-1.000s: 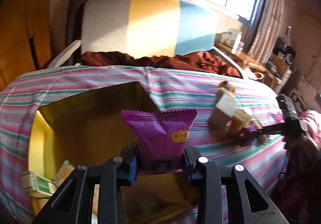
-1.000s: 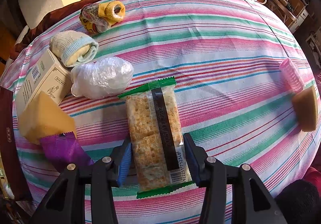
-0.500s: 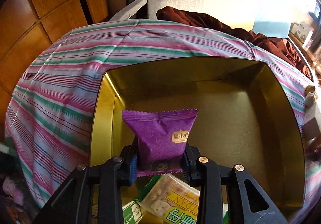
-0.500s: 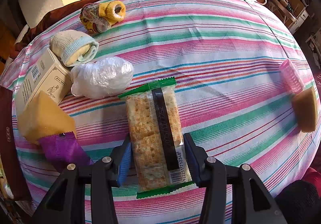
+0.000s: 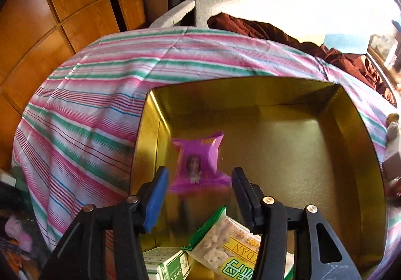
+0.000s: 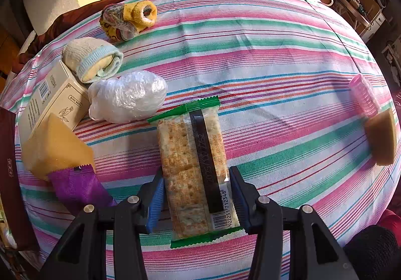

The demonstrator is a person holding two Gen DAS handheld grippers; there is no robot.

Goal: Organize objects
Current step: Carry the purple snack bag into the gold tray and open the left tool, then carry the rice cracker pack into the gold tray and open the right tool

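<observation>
In the left wrist view a purple snack packet (image 5: 198, 162) is loose and blurred inside the gold tin (image 5: 250, 83), just beyond my left gripper (image 5: 200, 174). Its jaws are opening and the pads stand clear of the packet on both sides. A green-edged cracker packet (image 5: 225, 245) and a green and white box (image 5: 165, 265) lie at the tin's near end. In the right wrist view my right gripper (image 6: 196, 177) points down at the striped table and is shut on a long cracker packet (image 6: 190, 154) lying flat, with the pads against its two long sides.
Left of the right gripper lie a second purple packet (image 6: 75, 187), a yellow sponge (image 6: 55, 144), a white box (image 6: 50, 101), a bunched plastic bag (image 6: 127, 96) and two rolled socks (image 6: 92, 59). A pink ribbed item (image 6: 364, 96) and another sponge (image 6: 382, 137) sit at the right edge.
My left gripper swung over the gold tin and tipped down, then its jaws spread and the purple packet dropped out of them into the tin. The right gripper and its cracker packet have not moved.
</observation>
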